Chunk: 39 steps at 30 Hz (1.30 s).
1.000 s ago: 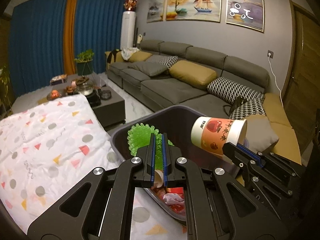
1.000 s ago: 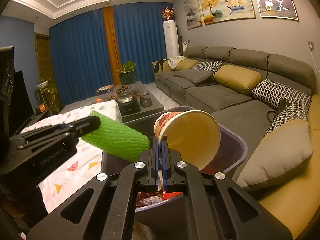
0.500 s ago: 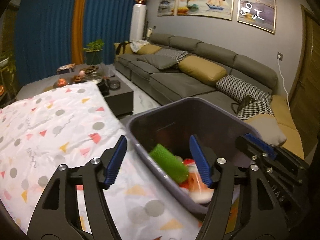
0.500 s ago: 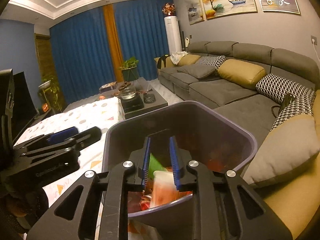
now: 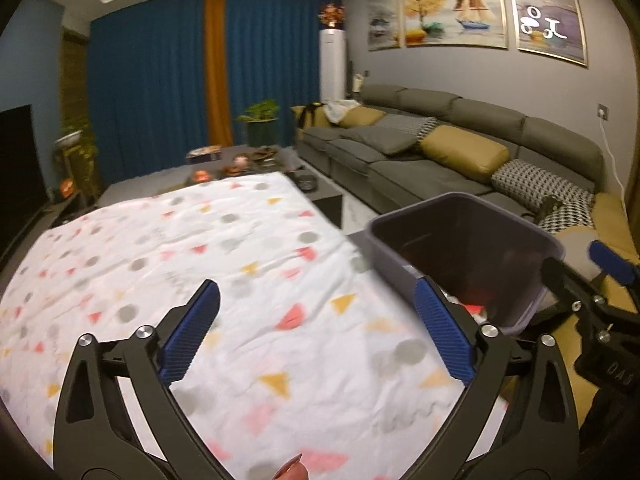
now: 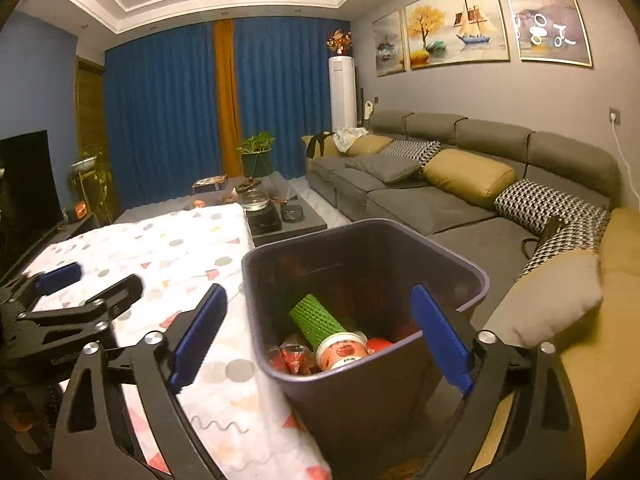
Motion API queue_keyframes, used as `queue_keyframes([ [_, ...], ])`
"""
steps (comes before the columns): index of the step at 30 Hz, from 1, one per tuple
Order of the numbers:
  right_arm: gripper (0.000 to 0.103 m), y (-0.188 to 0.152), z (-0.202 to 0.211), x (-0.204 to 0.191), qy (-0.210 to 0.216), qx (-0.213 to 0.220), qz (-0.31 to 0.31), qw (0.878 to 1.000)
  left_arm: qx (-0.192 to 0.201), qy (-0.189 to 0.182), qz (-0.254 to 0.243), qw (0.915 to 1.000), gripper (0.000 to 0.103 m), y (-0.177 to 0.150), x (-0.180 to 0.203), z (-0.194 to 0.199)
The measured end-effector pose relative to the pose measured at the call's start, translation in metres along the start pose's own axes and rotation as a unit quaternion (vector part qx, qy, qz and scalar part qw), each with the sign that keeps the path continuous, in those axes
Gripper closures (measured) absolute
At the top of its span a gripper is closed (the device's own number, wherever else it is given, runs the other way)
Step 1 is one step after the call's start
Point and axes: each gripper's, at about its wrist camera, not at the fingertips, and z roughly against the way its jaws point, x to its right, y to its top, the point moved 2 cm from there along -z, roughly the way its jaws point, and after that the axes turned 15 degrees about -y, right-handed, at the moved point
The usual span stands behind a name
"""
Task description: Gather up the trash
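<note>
1. A second ago the left gripper (image 5: pixel 316 340) was clamped on the green foam sleeve (image 6: pixel 318 318) and the right gripper (image 6: pixel 318 338) on the paper cup (image 6: pixel 342 350), both over the bin (image 6: pixel 478 280). Now both sets of jaws are opening, wide apart, with nothing between the pads.
2. Sleeve and cup have dropped into the bin. They lie on red wrappers, the cup just below the sleeve's lower end, between and beyond the right fingers.
3. The left gripper has swung off the bin: its fingers now frame only the patterned cloth (image 5: pixel 240 248), and the bin (image 5: pixel 384 248) sits beyond its right finger.
4. Only the right view looks down into the bin and shows the trash. The left view sees the bin's dark inside, with a red glint and a scrap of pale wrapper low down, and no sleeve or cup.
5. The left view shows a fingertip (image 5: pixel 290 472) at its bottom edge.
6. Each view catches the other gripper at its side edge.
</note>
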Motion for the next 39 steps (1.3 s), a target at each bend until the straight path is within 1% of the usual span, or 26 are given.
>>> queue_keyframes([
  [4,0.006,-0.003,0.016,-0.005,-0.005,0.002,-0.005,1.0,0.006,0.028,0.02,0.9994,0.006,-0.011,-0.019,0.032],
  [6,0.005,-0.005,0.026,-0.013,-0.026,0.011,0.007,1.0,0.008,0.037,0.027,0.9989,0.006,-0.015,-0.026,0.044],
  [7,0.006,-0.005,0.031,-0.018,-0.031,0.017,0.013,0.999,0.007,0.045,0.031,0.9985,0.006,-0.017,-0.03,0.052],
  [10,0.006,-0.009,0.045,-0.032,-0.028,0.02,0.024,0.999,0.012,0.061,0.033,0.9975,0.006,-0.022,-0.038,0.072],
  [13,0.006,-0.015,0.059,-0.041,-0.022,0.015,0.021,0.999,0.018,0.068,0.035,0.997,0.006,-0.028,-0.045,0.093],
  [20,0.006,-0.026,0.096,-0.056,-0.015,0.01,0.009,1.0,0.031,0.065,0.034,0.9968,0.006,-0.043,-0.052,0.133],
  [27,0.006,-0.033,0.128,-0.064,-0.026,0.014,0.002,1.0,0.039,0.058,0.032,0.997,0.006,-0.055,-0.053,0.161],
  [34,0.006,-0.038,0.152,-0.067,-0.029,0.023,0.008,0.999,0.04,0.044,0.041,0.9974,0.006,-0.064,-0.054,0.176],
  [39,0.006,-0.04,0.165,-0.069,-0.027,0.034,0.015,0.999,0.042,0.045,0.043,0.9972,0.006,-0.067,-0.053,0.184],
])
